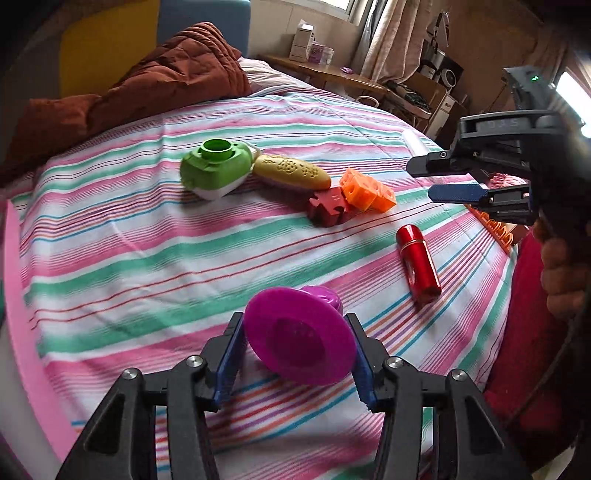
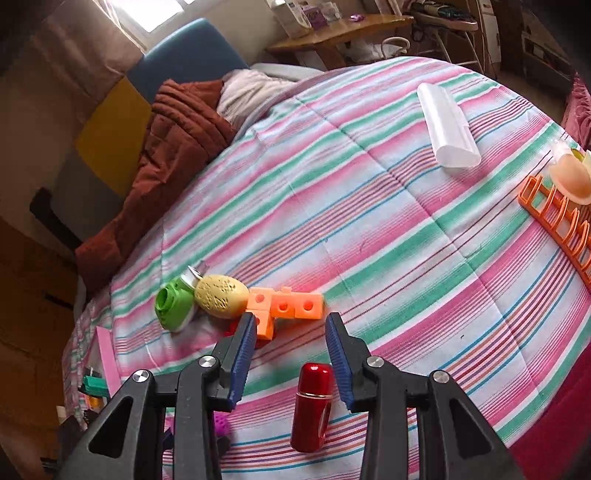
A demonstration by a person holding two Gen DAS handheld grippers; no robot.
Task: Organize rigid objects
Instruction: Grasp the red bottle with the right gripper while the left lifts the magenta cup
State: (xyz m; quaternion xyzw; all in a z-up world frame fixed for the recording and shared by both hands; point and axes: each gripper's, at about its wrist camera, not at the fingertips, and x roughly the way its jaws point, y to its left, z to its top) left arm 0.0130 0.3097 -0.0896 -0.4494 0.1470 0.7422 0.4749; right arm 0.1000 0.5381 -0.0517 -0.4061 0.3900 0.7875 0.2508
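Left gripper (image 1: 297,341) clamps magenta dish (image 1: 299,341) | rim tilted up, stem away

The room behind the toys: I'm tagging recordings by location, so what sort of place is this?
Most likely a bedroom at home. The toys lie on a striped bedspread, a rumpled brown quilt is heaped by the headboard, and a curtained window stands beyond a wooden side table.
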